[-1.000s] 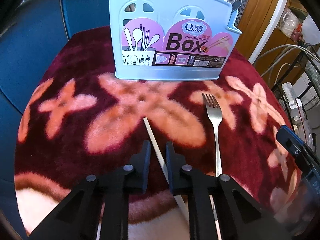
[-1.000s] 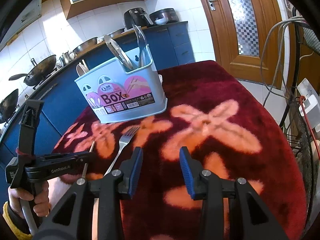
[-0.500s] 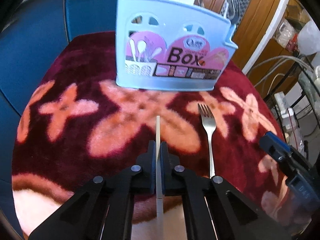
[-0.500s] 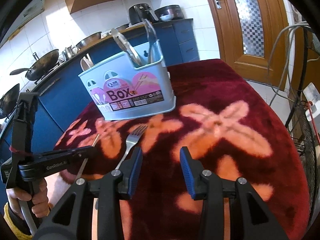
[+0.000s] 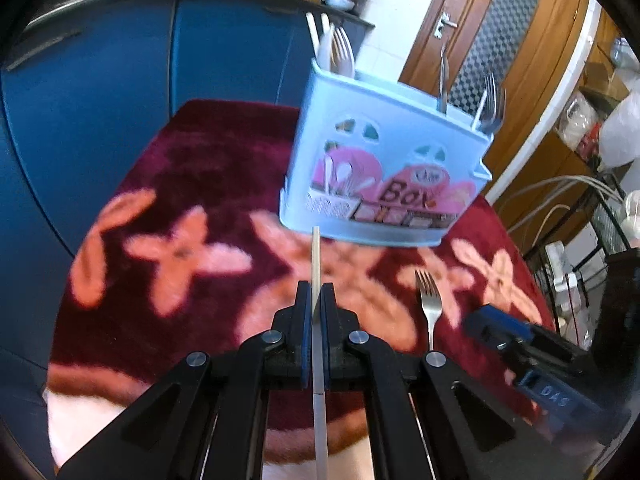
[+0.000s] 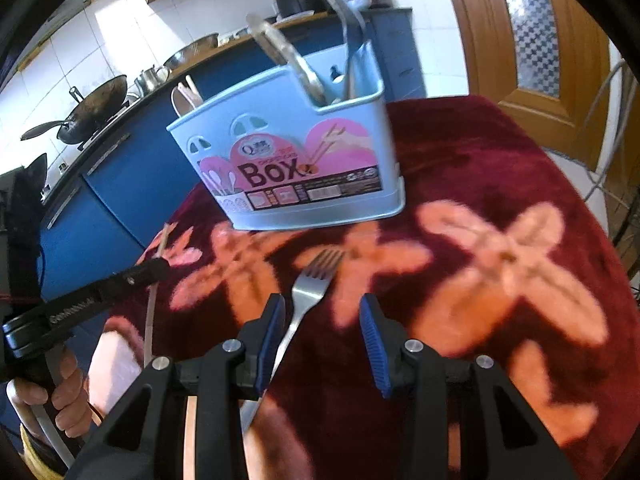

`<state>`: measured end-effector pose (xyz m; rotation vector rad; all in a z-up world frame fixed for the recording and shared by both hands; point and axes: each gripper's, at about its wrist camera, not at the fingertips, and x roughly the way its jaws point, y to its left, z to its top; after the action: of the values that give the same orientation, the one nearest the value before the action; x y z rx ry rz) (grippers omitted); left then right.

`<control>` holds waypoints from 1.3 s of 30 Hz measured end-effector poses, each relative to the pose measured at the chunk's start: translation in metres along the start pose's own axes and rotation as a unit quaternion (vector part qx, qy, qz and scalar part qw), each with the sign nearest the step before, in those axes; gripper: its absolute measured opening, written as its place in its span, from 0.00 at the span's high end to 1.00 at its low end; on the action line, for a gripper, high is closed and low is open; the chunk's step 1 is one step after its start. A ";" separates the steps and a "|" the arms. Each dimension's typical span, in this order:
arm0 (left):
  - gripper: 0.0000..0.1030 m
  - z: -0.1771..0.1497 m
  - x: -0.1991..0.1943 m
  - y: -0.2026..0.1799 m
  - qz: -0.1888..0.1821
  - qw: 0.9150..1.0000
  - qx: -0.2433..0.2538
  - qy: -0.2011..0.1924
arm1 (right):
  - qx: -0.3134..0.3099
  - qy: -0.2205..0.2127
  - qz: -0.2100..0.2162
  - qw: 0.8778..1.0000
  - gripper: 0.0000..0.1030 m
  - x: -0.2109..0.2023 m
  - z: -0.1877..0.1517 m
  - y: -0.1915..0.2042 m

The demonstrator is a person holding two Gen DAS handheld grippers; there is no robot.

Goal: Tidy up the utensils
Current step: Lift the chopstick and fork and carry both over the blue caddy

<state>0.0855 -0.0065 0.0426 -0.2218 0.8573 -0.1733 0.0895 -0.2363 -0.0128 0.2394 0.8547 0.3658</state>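
Crimson floral rug [image 6: 500, 168], blue kitchen cabinets [image 5: 100, 100], left gripper [image 5: 316, 300] clamping chopstick [image 5: 315, 256], right gripper [image 6: 322, 312] fingers apart.

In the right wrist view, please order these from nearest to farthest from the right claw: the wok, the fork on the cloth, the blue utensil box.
1. The fork: on the cloth, its handle running between the open fingers of the right claw.
2. The blue utensil box: standing just beyond the fork's tines.
3. The wok: far back left, on the counter.
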 end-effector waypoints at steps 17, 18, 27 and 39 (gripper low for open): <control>0.98 0.012 -0.013 0.027 -0.001 0.999 -0.011 -0.042 | 0.054 0.086 0.055 0.993 0.59 0.052 0.023 -0.013; 0.98 0.012 -0.013 0.027 -0.001 0.999 -0.011 -0.043 | 0.060 0.088 0.061 0.992 0.60 0.054 0.026 -0.015; 0.98 0.012 -0.015 0.029 -0.002 0.999 -0.013 -0.051 | 0.093 0.088 0.091 0.988 0.89 0.060 0.029 -0.028; 0.98 0.020 -0.041 0.016 -0.019 0.995 -0.007 -0.095 | 0.065 -0.012 0.094 0.993 0.96 -0.001 0.032 -0.011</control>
<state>0.0754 0.0211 0.0806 -0.2638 0.6653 -0.1796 0.1161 -0.2487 0.0047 0.4472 0.8357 0.4827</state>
